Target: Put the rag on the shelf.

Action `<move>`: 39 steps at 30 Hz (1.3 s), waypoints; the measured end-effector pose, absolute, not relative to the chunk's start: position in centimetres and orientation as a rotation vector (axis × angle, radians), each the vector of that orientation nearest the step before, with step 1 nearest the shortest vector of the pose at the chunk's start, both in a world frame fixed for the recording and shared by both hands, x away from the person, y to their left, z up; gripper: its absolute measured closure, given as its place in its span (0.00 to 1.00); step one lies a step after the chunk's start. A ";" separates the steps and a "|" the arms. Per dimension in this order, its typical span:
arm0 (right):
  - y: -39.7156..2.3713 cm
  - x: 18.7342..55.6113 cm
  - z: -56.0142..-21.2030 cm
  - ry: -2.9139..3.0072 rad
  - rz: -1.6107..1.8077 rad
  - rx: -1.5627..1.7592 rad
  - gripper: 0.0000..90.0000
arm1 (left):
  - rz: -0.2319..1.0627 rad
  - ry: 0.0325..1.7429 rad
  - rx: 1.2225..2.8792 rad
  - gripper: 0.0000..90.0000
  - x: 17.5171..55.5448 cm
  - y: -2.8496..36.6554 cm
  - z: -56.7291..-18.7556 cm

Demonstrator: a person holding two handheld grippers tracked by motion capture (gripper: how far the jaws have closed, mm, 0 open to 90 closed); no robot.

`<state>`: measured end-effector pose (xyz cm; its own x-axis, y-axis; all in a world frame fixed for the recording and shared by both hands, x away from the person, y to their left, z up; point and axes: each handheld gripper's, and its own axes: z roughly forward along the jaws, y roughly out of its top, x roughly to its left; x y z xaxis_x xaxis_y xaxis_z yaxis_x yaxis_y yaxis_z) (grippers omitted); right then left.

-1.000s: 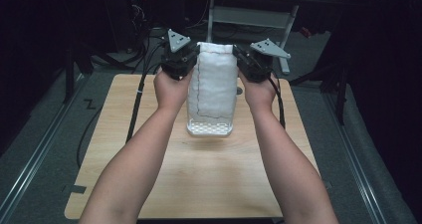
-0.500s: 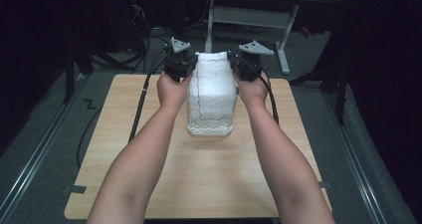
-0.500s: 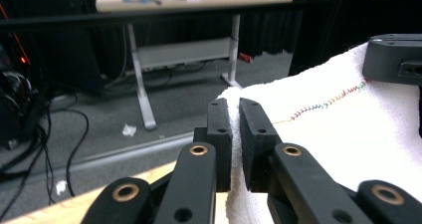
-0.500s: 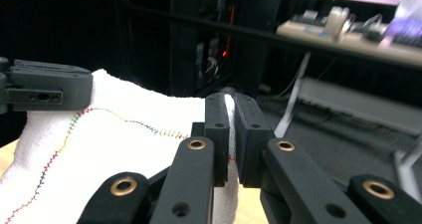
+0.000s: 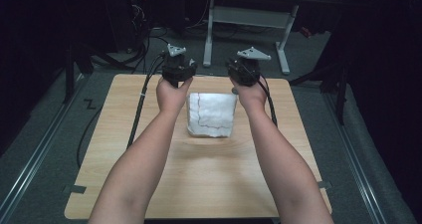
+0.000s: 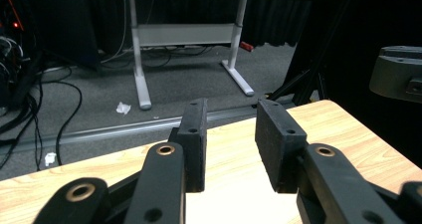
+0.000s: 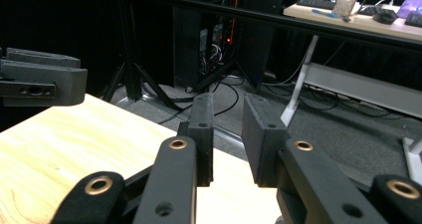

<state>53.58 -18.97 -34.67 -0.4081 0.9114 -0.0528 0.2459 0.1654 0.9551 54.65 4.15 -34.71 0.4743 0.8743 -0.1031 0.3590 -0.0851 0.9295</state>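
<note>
Now, cloth [image 5: 211,114]: lies flat mid-surface, between both hands, nearer the person than the jaws.
Left gripper [image 6: 230,147]: jaws apart, empty.
Right gripper [image 7: 228,139]: jaws apart, empty.
Surface [image 5: 124,149]: pale wood.
Room: dark, grey floor [image 6: 169,87], white desk legs [image 5: 249,17].

A white cloth [image 5: 212,114] lies flat on my wooden table [image 5: 214,184], folded into a rough rectangle, a little narrower at its near end. It sits in the far half of the tabletop, about midway between left and right, between my two forearms. Its surface looks soft and slightly textured, and a thin dark line, like a seam or stitched thread, wanders across it from the far edge down toward the left side. The near edge looks a bit thicker where the layers stack, and it throws a faint shadow on the wood.
</note>
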 end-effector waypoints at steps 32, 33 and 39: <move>-19.9 48.6 -35.7 1.794 1.230 1.101 0.68 | 0.625 1.001 1.637 0.72 49.4 5.8 -34.9; -20.1 48.3 -35.7 1.796 1.229 1.095 0.67 | 0.626 0.996 1.636 0.71 49.2 6.0 -34.9; -20.8 46.6 -36.0 1.796 1.235 1.089 0.66 | 0.617 0.981 1.634 0.70 47.4 7.3 -35.6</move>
<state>46.60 -20.77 -36.01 -0.4099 0.9088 -0.0780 0.2522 0.1951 0.9478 47.40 7.31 -35.58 0.5249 0.8466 -0.0882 0.2870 -0.0784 0.9547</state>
